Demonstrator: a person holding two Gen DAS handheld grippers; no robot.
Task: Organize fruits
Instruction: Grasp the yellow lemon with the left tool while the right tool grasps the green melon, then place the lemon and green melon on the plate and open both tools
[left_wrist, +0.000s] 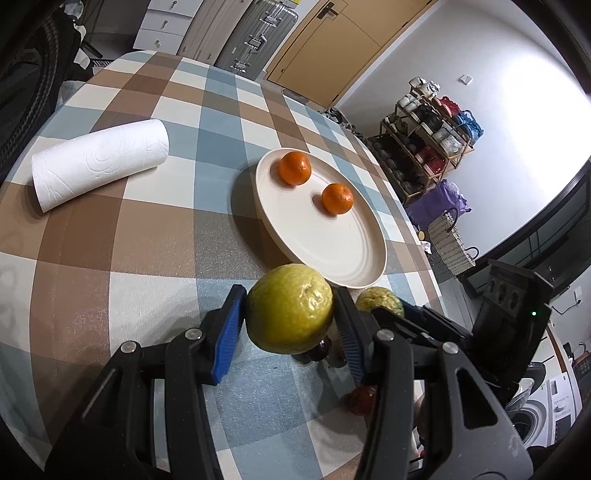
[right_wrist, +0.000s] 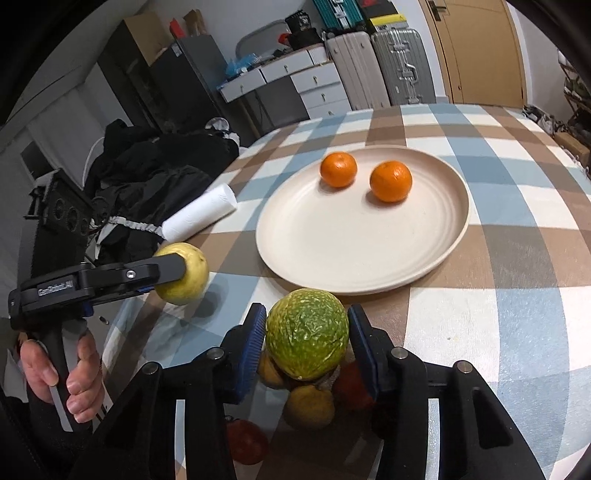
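Yellow-green fruit (left_wrist: 290, 308) clamped in left gripper (left_wrist: 290, 314); wrinkled green fruit (right_wrist: 307, 334) clamped in right gripper (right_wrist: 306, 343), near plate (right_wrist: 332, 269).

2 tangerines (right_wrist: 338, 169) (right_wrist: 390, 181) sit apart on the cream plate (right_wrist: 332, 258). A smooth yellow-green fruit (left_wrist: 290, 308) is clamped off the table; a wrinkled green fruit (right_wrist: 307, 334) is likewise clamped above a pile of yellow and red fruits (right_wrist: 308, 406) near the plate's rim.
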